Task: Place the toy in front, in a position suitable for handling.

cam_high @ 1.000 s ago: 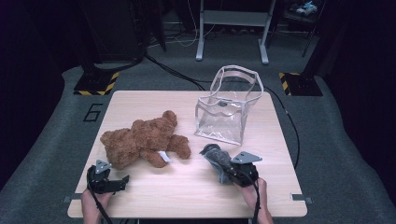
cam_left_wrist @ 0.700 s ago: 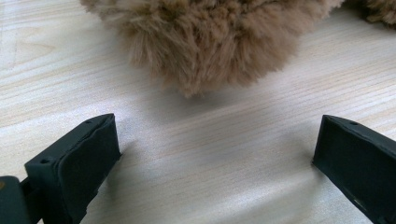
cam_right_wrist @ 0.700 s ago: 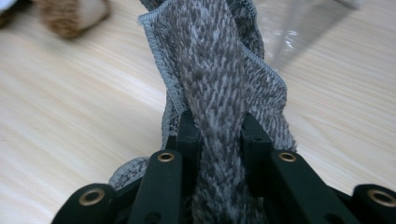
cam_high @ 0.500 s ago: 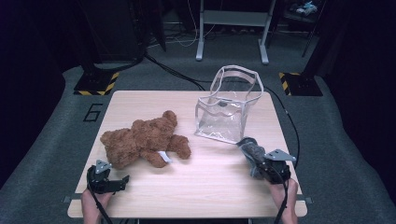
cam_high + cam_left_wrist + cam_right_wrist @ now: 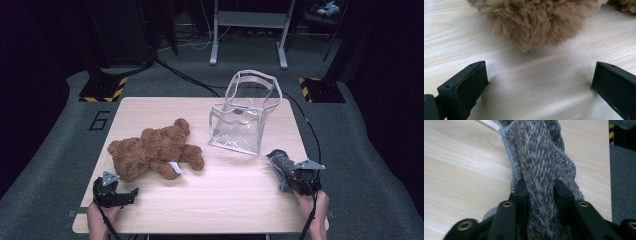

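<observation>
Grey cloth bunches between your right gripper, jaws just easing apart, low at the table's right edge; your left gripper rests spread before the teddy bear.

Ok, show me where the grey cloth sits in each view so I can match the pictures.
High view: the grey cloth lies at the table's right edge, in the right gripper, just below the clear bag.
Left gripper view: I can't find it among what's there; brown teddy bear fur tops the picture.
Right gripper view: the cloth runs up the middle, pinched between the jaws.
Shared landmark: the light wooden table.
</observation>
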